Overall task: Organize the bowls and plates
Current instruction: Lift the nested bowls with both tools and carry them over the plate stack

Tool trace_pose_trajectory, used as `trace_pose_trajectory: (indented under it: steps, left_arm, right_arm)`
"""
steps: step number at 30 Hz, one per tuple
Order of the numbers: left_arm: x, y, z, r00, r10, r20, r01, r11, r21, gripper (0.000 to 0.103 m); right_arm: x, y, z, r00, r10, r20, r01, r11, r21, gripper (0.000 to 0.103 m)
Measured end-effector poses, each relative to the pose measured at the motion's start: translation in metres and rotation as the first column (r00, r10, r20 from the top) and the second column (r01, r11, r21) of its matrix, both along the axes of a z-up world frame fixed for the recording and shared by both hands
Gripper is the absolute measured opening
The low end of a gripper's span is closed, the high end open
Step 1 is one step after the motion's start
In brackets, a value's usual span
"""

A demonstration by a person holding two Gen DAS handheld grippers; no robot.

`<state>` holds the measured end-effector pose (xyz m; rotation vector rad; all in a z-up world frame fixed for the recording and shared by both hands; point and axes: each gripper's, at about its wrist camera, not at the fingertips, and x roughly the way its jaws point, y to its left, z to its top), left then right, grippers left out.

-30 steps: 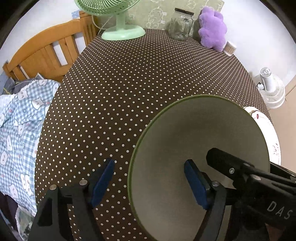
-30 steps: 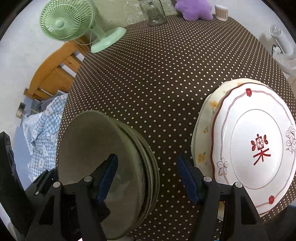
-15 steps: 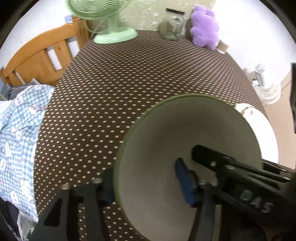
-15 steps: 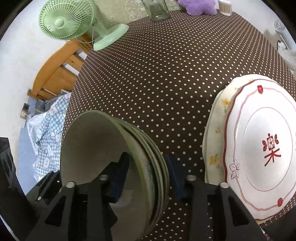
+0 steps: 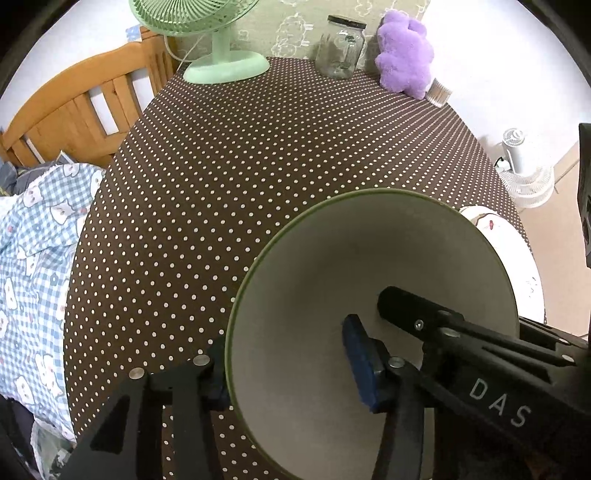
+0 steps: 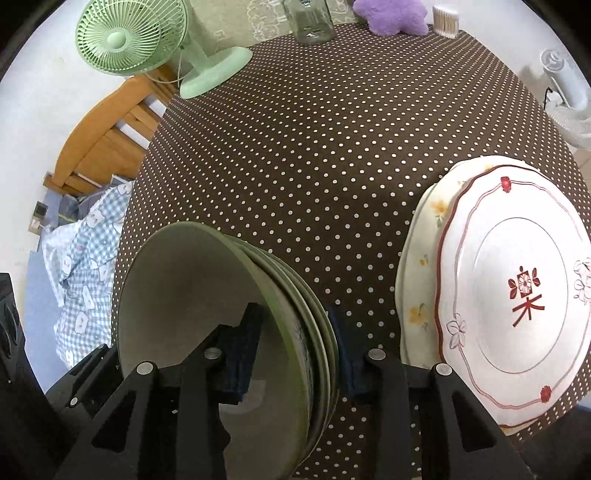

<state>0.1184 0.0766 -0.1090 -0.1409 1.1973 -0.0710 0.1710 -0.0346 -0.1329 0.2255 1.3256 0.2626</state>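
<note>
The left tongs have just been closing and now clamp the near-left rim of the green bowls: one blue pad sits inside the top bowl's pale hollow, the other presses the outer wall, mostly hidden behind the rim. The right tongs have likewise just closed onto the same nested green bowls from the opposite side, one pad inside the top bowl, the other against the outer wall of the stack. From the right wrist view, about four rims show fanned one inside another, though the exact count is hard to make out. In the left wrist view, the black finger of the right tongs reaches into the bowl beside the left pad.

The bowls stand near the front edge of the surface, which wears a brown cloth with white dots. Just to their right, apart from them, lies a white plate with red trim stacked on a cream plate with yellow flowers.

At the far end stand a green desk fan, a glass jar, a purple plush toy and a small tub of cotton swabs. Left of the surface are a wooden bed frame and a blue checked quilt; a white floor fan stands on the right.
</note>
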Motion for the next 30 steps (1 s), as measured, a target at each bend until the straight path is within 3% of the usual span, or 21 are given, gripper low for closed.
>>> trace_pose_trajectory:
  steps: [15,30]
  left_arm:
    - [-0.015,-0.007,0.037,0.996,-0.053,0.066,0.054,0.998,-0.012,0.049]
    - [-0.015,-0.06,0.061,0.993,0.02,0.114,-0.022,1.0,0.011,0.048]
  right_arm:
    - [-0.026,-0.016,0.043,0.995,-0.066,0.077,0.067,0.998,-0.014,0.04]
    - [-0.023,-0.062,0.07,0.99,-0.01,0.138,0.01,1.0,-0.001,0.04]
